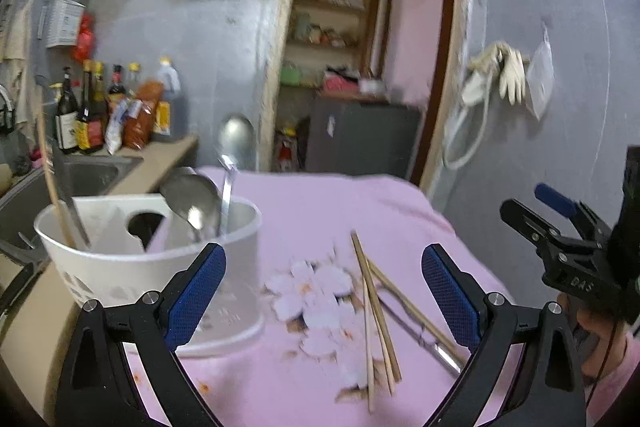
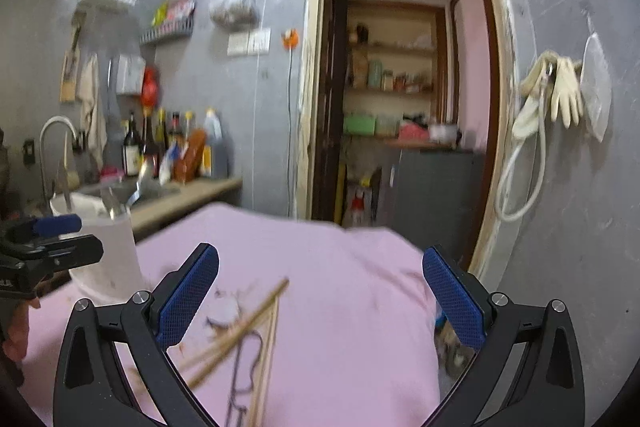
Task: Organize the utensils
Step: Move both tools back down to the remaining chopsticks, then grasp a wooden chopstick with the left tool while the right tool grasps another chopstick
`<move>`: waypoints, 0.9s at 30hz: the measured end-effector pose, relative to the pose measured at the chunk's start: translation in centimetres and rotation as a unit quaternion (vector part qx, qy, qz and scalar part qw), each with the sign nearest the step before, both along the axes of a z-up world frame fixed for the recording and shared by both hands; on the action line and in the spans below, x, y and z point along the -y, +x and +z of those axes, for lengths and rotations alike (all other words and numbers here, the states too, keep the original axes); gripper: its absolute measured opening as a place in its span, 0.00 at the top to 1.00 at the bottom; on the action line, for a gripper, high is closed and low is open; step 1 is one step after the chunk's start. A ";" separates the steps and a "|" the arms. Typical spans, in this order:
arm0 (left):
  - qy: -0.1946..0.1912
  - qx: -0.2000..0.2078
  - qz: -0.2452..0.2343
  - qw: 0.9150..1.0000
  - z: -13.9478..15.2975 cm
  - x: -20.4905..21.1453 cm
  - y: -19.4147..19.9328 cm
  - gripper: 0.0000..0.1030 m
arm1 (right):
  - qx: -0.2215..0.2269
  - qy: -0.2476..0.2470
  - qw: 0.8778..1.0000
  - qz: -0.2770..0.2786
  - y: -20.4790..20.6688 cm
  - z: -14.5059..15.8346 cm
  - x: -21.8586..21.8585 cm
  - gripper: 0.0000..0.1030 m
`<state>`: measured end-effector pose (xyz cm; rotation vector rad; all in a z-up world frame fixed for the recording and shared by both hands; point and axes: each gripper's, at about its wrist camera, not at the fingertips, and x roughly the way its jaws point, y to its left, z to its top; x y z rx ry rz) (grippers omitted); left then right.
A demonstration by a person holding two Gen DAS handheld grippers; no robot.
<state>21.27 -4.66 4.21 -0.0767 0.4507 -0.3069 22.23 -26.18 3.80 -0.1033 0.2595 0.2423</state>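
Several wooden chopsticks (image 1: pixel 374 311) lie loose on the pink flowered cloth (image 1: pixel 320 211), with a metal utensil (image 1: pixel 424 337) crossing under them. A white utensil holder (image 1: pixel 132 259) stands at the cloth's left edge with a ladle (image 1: pixel 192 191), a spoon and other handles in it. My left gripper (image 1: pixel 324 287) is open above the cloth, nothing between its blue pads. My right gripper (image 2: pixel 320 291) is open too, over the chopsticks (image 2: pixel 248 327) and the metal utensil (image 2: pixel 244 367). The holder (image 2: pixel 104 247) shows at the left of the right wrist view.
A counter with a steel sink (image 1: pixel 88 171) and several sauce bottles (image 1: pixel 92 111) runs behind the holder. A doorway (image 1: pixel 360 67) with shelves opens beyond the table. Gloves and a hose (image 2: pixel 552 99) hang on the right wall. A person's hand (image 1: pixel 600 339) holds the other gripper.
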 end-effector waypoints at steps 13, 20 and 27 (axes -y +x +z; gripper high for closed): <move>0.063 -0.113 -0.046 0.991 -5.0 3.7 2.9 0.21 | -0.165 -0.015 0.986 0.030 3.9 -5.1 1.0 0.47; 0.069 -0.191 -0.074 0.976 -7.2 4.6 5.7 0.48 | -0.230 -0.005 0.971 0.056 5.4 -7.3 0.6 0.67; 0.084 -0.231 -0.091 0.965 -8.8 5.3 7.9 0.64 | -0.266 -0.015 0.961 0.081 6.1 -8.1 -0.3 0.72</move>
